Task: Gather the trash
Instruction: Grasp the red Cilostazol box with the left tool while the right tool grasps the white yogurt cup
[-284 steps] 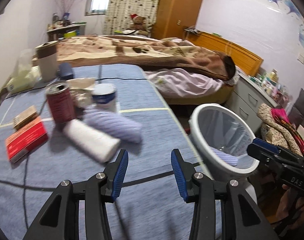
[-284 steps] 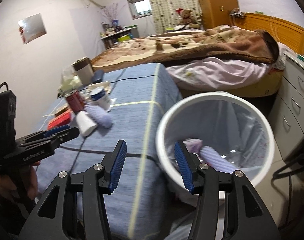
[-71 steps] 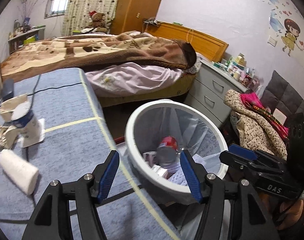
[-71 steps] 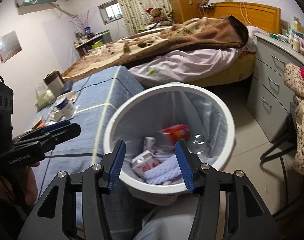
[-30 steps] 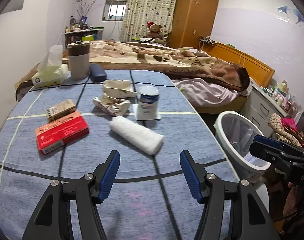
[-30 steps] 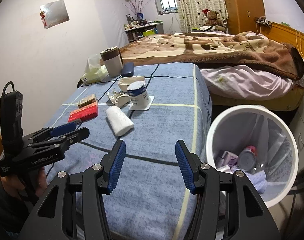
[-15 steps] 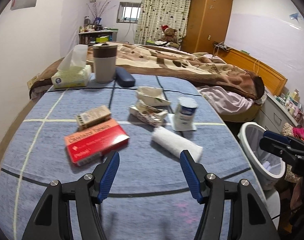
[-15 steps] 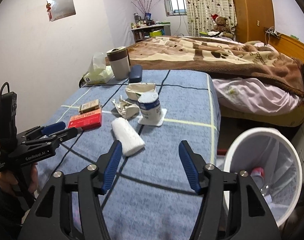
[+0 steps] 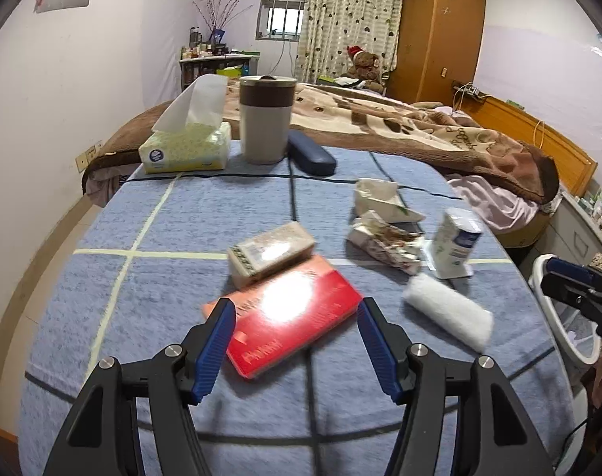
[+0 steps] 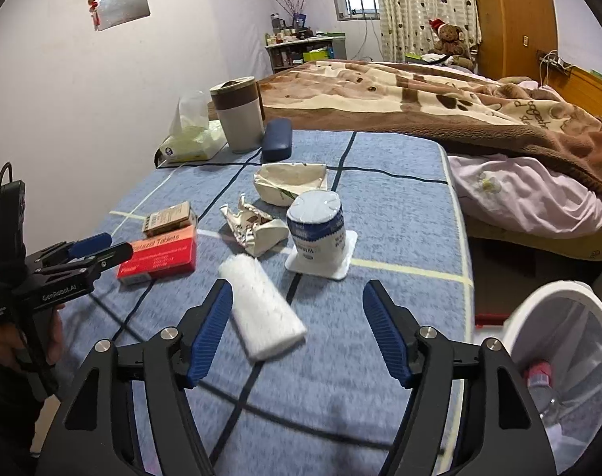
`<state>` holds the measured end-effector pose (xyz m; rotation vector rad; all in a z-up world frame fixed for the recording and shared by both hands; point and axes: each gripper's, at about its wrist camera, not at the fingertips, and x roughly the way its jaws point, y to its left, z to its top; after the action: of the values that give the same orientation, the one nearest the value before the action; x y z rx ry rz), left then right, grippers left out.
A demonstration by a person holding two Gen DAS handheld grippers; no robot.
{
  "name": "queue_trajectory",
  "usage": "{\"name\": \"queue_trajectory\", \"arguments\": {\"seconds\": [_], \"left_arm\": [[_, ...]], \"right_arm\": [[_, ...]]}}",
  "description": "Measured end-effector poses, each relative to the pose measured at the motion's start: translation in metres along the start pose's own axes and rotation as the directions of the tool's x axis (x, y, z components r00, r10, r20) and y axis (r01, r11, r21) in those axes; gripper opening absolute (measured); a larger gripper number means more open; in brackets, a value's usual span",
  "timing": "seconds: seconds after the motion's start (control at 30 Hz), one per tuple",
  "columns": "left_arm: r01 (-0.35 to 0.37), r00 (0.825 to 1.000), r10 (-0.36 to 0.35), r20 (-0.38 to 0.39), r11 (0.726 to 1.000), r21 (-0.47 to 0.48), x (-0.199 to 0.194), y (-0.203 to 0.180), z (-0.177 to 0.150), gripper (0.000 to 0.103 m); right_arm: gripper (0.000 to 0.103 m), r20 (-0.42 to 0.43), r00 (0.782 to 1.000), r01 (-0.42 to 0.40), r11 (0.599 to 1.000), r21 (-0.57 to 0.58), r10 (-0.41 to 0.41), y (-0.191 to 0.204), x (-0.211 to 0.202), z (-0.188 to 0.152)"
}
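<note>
The left gripper (image 9: 297, 341) is held over the near part of the blue checked desk (image 9: 182, 214) with its jaws spread wide and nothing between them; the red box (image 9: 289, 317) lies flat just beyond the blue pads, its top washed out by glare. A smaller tan box (image 9: 271, 254) is touching its far edge. To the right are seen a white roll (image 9: 447, 311) lying on its side, crumpled paper wrappers (image 9: 384, 238) and a blue-and-white cup (image 9: 457, 242) standing upside down on a white lid. At the far edge of the desk a tissue box (image 9: 186, 148), a lidded tumbler (image 9: 266, 119) and a dark blue case (image 9: 312, 153) are lined up.

The right gripper (image 10: 297, 333) is likewise spread and empty — the white roll (image 10: 261, 307) lies between and just beyond its pads. The white trash bin (image 10: 558, 341) stands on the floor off the desk's right edge, a bottle visible inside. A bed with a brown blanket (image 10: 439, 99) lies behind.
</note>
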<state>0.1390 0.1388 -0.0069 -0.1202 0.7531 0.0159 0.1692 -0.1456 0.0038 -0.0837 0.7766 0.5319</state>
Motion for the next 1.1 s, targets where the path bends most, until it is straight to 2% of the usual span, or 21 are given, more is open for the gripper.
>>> {"name": "queue_trajectory", "arguments": {"seconds": [0.1, 0.23, 0.53, 0.67, 0.73, 0.77, 0.83, 0.97, 1.1], "left_arm": [[0.006, 1.000, -0.006, -0.018, 1.000, 0.011, 0.014, 0.014, 0.005, 0.069], [0.008, 0.999, -0.007, -0.042, 1.000, 0.025, 0.031, 0.026, 0.008, 0.069], [0.108, 0.989, -0.101, -0.112, 0.992, 0.060, 0.055, 0.028, 0.006, 0.069], [0.130, 0.985, -0.117, -0.130, 0.987, 0.097, 0.054, 0.022, 0.001, 0.072], [0.150, 0.981, -0.135, -0.141, 0.983, 0.102, 0.052, 0.019, -0.002, 0.072], [0.162, 0.978, -0.145, -0.147, 0.981, 0.107, 0.050, 0.016, -0.004, 0.072], [0.179, 0.975, -0.158, -0.158, 0.976, 0.125, 0.046, 0.008, -0.010, 0.072], [0.169, 0.976, -0.142, -0.168, 0.973, 0.158, 0.042, -0.007, -0.018, 0.072], [0.101, 0.985, -0.074, -0.158, 0.979, 0.176, 0.046, -0.018, -0.017, 0.072]], "right_arm": [[0.070, -0.014, 1.000, 0.010, 1.000, 0.003, -0.010, 0.001, 0.014, 0.005], [0.070, -0.027, 0.999, 0.029, 1.000, -0.001, -0.029, 0.001, 0.033, 0.014], [0.070, -0.061, 0.996, 0.059, 0.998, 0.006, -0.058, -0.007, 0.068, 0.030], [0.070, -0.064, 0.997, 0.048, 0.998, 0.042, -0.045, -0.014, 0.069, 0.031], [0.062, -0.061, 0.998, 0.030, 0.998, 0.054, -0.027, -0.017, 0.067, 0.030], [0.052, -0.059, 0.998, 0.025, 0.998, 0.055, -0.022, -0.018, 0.064, 0.028], [0.052, -0.058, 0.998, 0.029, 0.998, 0.053, -0.026, -0.019, 0.061, 0.027], [0.052, -0.047, 0.999, 0.022, 0.999, 0.050, -0.019, -0.019, 0.052, 0.024], [0.052, -0.039, 0.999, 0.009, 0.999, 0.046, -0.007, -0.018, 0.038, 0.018]]}}
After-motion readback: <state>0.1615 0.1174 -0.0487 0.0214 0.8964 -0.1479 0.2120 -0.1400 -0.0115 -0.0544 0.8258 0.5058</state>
